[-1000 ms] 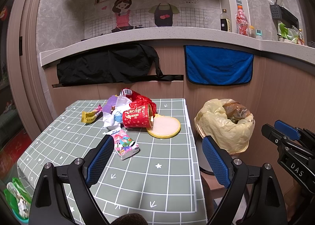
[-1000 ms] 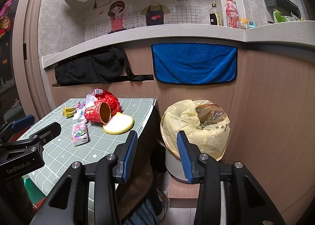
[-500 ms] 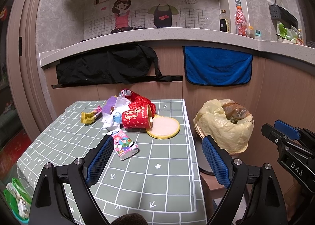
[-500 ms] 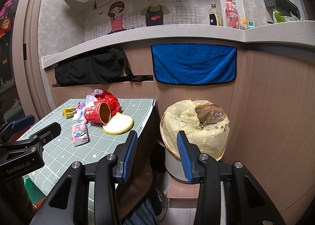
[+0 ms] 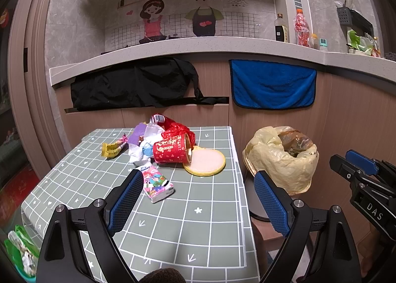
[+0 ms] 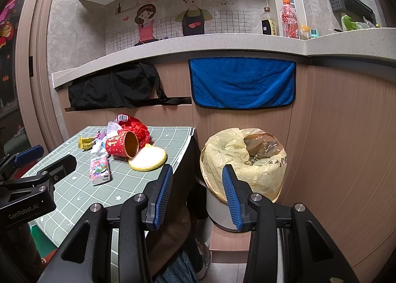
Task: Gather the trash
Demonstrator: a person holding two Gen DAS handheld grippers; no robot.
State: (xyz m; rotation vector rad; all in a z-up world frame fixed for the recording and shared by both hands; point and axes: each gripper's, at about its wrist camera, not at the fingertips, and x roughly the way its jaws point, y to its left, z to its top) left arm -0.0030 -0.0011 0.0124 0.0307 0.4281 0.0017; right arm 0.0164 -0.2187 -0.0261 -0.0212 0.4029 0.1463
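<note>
Barely anything had shifted: left claw [image 5: 198, 198] stayed wide open, empty, above the counter [image 5: 198, 233]; right claw [image 6: 196, 196] half-open, empty. Trash [image 5: 170, 151] lay heaped, apparently untouched, beside the bin [image 6: 243, 159].

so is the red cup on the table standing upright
No, the red cup lies on its side on the table, its open mouth facing the yellow lid.

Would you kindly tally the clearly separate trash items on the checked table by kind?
Red paper cup on its side: 1
Round yellow lid: 1
Pink tissue pack: 1
Yellow wrapper: 1
Red plastic bag: 1
Total: 5
</note>
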